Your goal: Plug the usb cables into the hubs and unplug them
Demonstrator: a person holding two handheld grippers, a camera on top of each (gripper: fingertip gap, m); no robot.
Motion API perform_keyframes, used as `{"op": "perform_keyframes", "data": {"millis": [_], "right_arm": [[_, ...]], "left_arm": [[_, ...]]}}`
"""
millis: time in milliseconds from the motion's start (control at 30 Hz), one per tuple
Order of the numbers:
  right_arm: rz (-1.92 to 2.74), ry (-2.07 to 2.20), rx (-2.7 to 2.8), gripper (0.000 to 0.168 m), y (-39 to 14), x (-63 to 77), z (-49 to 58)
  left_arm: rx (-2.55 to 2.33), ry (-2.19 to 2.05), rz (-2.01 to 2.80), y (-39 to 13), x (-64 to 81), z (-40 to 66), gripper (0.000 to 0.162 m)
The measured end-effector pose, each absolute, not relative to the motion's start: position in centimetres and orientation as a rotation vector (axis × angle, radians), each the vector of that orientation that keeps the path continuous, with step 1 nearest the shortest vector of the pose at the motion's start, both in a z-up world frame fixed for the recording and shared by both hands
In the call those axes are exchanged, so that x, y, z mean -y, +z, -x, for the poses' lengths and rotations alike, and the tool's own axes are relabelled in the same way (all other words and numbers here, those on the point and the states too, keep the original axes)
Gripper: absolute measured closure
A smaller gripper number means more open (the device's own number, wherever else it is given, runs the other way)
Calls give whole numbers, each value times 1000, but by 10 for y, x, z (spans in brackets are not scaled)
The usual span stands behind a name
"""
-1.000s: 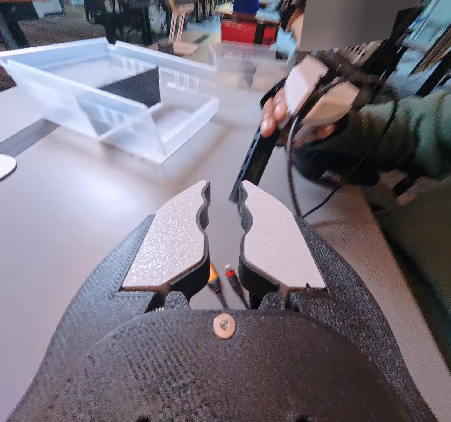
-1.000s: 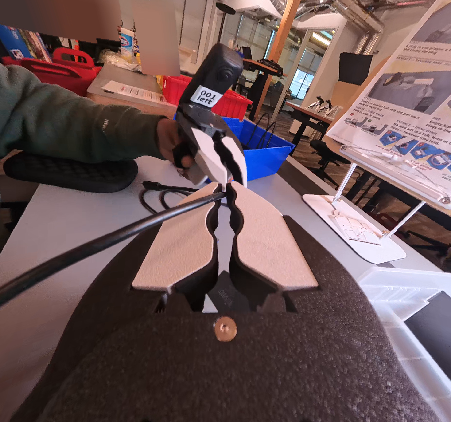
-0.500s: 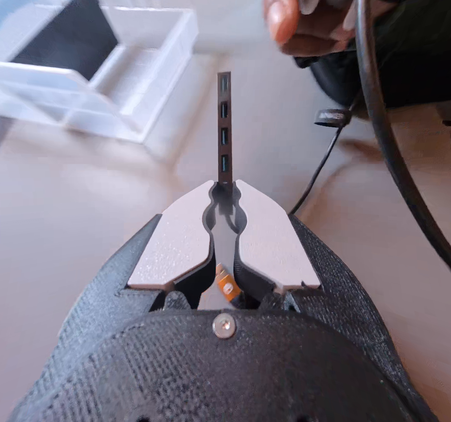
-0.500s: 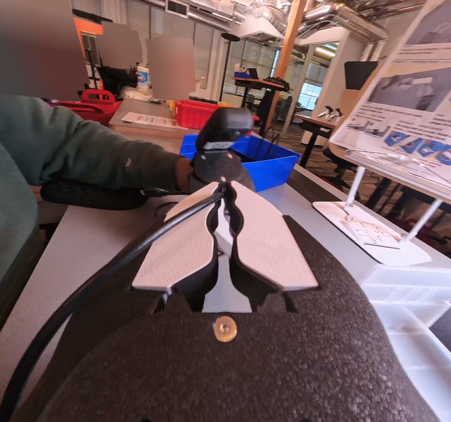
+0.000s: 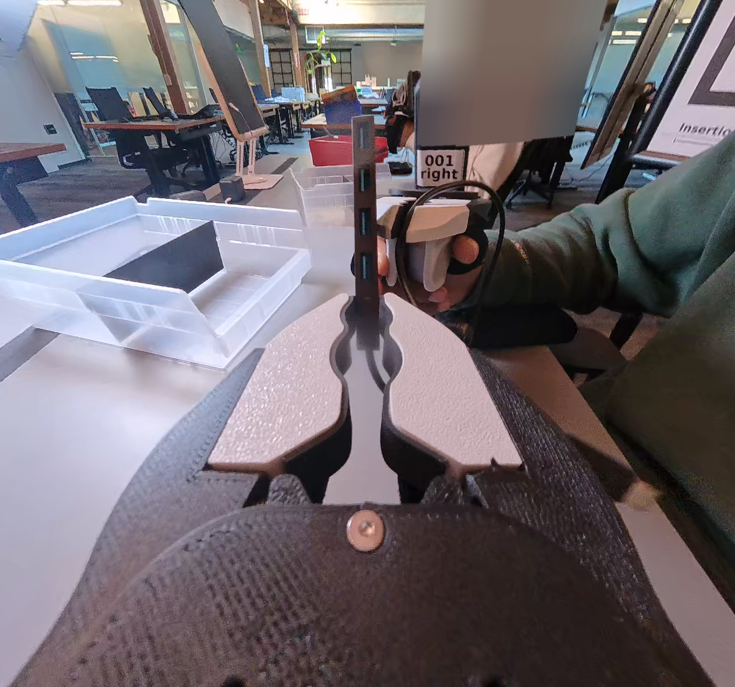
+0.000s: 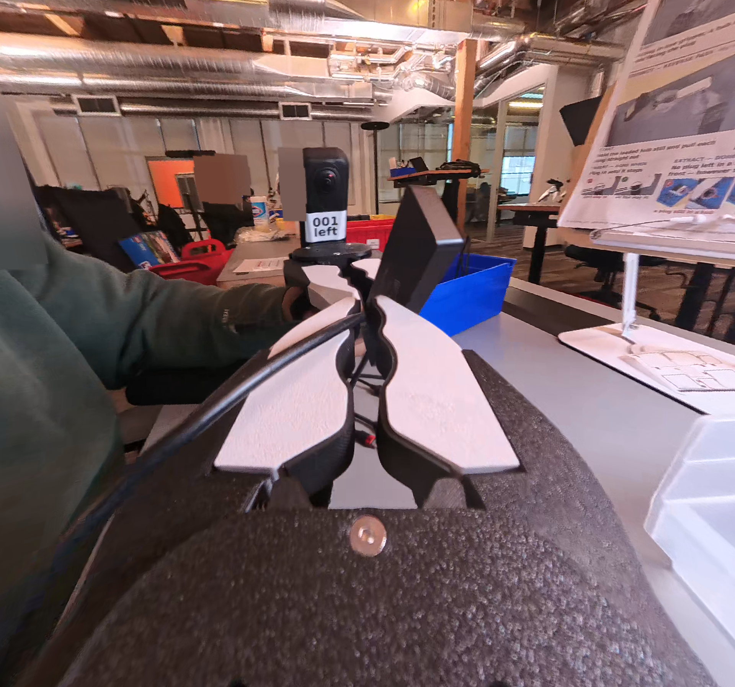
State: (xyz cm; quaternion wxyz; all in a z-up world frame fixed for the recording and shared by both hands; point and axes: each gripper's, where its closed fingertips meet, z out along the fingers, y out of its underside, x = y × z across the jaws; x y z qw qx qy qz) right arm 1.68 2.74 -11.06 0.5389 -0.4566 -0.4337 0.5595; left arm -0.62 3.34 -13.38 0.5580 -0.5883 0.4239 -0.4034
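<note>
My left gripper (image 5: 366, 308) is shut on the lower end of a slim black USB hub (image 5: 365, 210), which stands upright above its fingertips with a row of blue ports facing me. The hub's lead hangs down between the fingers. In the right wrist view the hub (image 6: 417, 246) leans up to the right from the left gripper (image 6: 338, 282). My right gripper (image 6: 368, 304) is shut on a black cable (image 6: 246, 385) that runs back to the lower left. It shows close behind the hub in the left wrist view (image 5: 429, 222). A red-tipped plug (image 6: 370, 439) lies on the table below.
A clear plastic bin (image 5: 191, 302) with a black insert stands on the table to the left. A blue bin (image 6: 469, 294) and a white stand with an instruction sheet (image 6: 620, 349) are at the far side. A black pad (image 5: 517, 326) lies under the person's forearm. Less than 4 cm separates the two grippers' tips.
My left gripper went from open to shut on the hub and has raised it upright off the table. My right gripper stays shut on the black cable.
</note>
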Motion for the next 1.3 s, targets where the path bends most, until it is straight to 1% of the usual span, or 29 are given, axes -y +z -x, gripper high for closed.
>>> {"op": "perform_keyframes", "data": {"millis": [100, 233, 267, 433, 467, 567, 633, 733, 833, 1000, 1067, 1133, 1300], "right_arm": [[1108, 1320, 980, 159, -106, -37, -23], [1120, 1372, 986, 143, -107, -34, -22], [1114, 1382, 993, 143, -107, -32, -21], [1065, 1423, 1079, 145, -109, -18, -17], [1046, 1433, 1116, 156, -110, -13, -17], [1057, 1355, 1209, 157, -117, -11, -16], [1080, 1279, 1253, 157, -119, -14, -15], [1129, 1114, 1308, 157, -111, -37, -20], [1213, 843, 1356, 157, -91, -91, -34], [1361, 224, 1326, 157, -28, -234, -55], [1422, 30, 1300, 156, -11, -293, -60], [1480, -76, 1281, 156, -8, -342, -61], [1607, -469, 1118, 157, -45, -444, -88]], "left_arm": [[-970, -965, 1363, -126, -32, 10, 151], [-1013, -1020, 1327, -124, -19, -1, 151], [-1022, -1032, 1331, -125, -17, -3, 151], [-1087, -1079, 1344, -134, -8, -13, 151], [-1089, -1083, 1356, -137, -8, -15, 151], [-1098, -1110, 1395, -145, -8, -16, 151], [-1096, -1056, 1421, -147, -13, -14, 151], [-987, -949, 1433, -135, -30, 6, 143], [-864, -863, 1452, -127, -39, 32, 144], [-883, -777, 1515, -154, -29, 43, 147], [-920, -724, 1549, -169, -29, 44, 146], [-930, -723, 1573, -176, -29, 43, 147], [-971, -677, 1610, -193, -32, 43, 150]]}}
